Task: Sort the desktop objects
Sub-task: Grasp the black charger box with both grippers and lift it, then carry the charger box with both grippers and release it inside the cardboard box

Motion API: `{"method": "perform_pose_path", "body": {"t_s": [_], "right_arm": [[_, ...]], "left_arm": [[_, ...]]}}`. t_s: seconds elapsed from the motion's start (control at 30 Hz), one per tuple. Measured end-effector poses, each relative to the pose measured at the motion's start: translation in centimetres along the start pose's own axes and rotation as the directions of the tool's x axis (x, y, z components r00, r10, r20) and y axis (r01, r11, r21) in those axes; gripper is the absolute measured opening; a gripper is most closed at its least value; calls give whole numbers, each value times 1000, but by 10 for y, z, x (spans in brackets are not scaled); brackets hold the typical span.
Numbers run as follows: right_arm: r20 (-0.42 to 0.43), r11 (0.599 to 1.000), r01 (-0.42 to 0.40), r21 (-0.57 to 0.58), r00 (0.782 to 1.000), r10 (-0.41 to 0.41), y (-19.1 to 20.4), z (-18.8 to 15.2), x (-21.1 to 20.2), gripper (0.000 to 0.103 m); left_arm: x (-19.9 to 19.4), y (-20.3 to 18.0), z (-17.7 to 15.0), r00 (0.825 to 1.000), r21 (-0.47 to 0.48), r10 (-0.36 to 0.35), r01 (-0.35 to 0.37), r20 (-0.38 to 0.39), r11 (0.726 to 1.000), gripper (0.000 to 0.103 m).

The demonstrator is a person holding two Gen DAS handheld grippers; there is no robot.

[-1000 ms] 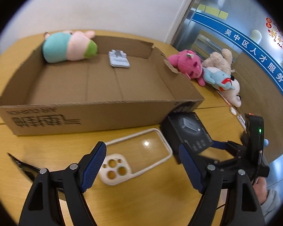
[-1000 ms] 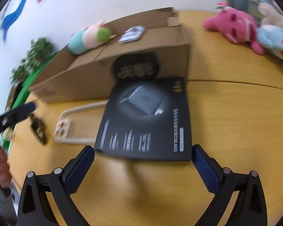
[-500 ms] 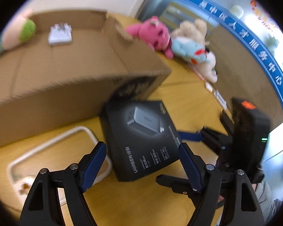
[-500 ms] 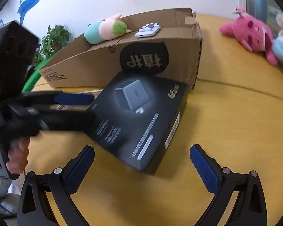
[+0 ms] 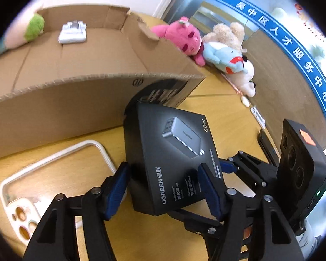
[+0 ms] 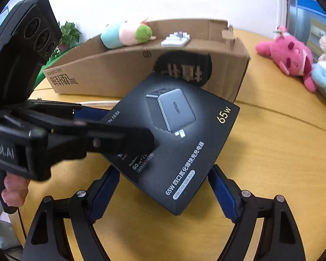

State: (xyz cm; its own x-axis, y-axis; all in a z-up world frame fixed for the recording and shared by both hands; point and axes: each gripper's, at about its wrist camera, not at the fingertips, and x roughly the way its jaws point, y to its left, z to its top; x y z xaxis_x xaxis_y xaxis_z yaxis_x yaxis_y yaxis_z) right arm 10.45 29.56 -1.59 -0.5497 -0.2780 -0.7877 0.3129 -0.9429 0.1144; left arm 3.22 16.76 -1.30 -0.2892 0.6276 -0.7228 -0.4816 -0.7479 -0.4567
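Note:
A black charger box (image 5: pixel 173 152) lies tilted on the wooden table, its far corner against the cardboard box (image 5: pixel 87 100). My left gripper (image 5: pixel 163 192) straddles the charger box's near corner. Its jaws are closing, with the blue pads (image 5: pixel 117 189) right beside the box's edges, and I see no firm press. In the right wrist view the same charger box (image 6: pixel 184 130) points a corner at my right gripper (image 6: pixel 164 189). Those jaws are also closing, with the corner between them and small gaps at both pads. The left gripper (image 6: pixel 128 128) reaches in from the left.
The cardboard box holds a pastel plush (image 6: pixel 126 34) and a white packet (image 5: pixel 72 32). A clear phone case (image 5: pixel 54 174) lies left of the charger box. Pink (image 5: pixel 180 37) and pale blue (image 5: pixel 226 56) plush toys lie at the table's far right. A hand (image 6: pixel 13 187) holds the left gripper.
My left gripper swung from over the phone case to the charger box and its jaws narrowed. The right gripper's jaws narrowed around the box's corner. The charger box turned.

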Motion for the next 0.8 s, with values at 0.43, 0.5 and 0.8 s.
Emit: {"method": "perform_pose_path", "body": {"t_s": [0.43, 0.5, 0.8], "right_arm": [[223, 985, 71, -158, 974, -35, 54, 75, -67, 83], [238, 979, 73, -192, 971, -26, 67, 92, -68, 83], [283, 952, 25, -304, 957, 65, 129, 174, -51, 83]], "left_arm": [[-111, -16, 35, 964, 50, 32, -47, 265, 998, 59], [-127, -9, 43, 952, 47, 53, -71, 302, 996, 59], [-188, 42, 67, 898, 13, 123, -142, 423, 990, 60]]}}
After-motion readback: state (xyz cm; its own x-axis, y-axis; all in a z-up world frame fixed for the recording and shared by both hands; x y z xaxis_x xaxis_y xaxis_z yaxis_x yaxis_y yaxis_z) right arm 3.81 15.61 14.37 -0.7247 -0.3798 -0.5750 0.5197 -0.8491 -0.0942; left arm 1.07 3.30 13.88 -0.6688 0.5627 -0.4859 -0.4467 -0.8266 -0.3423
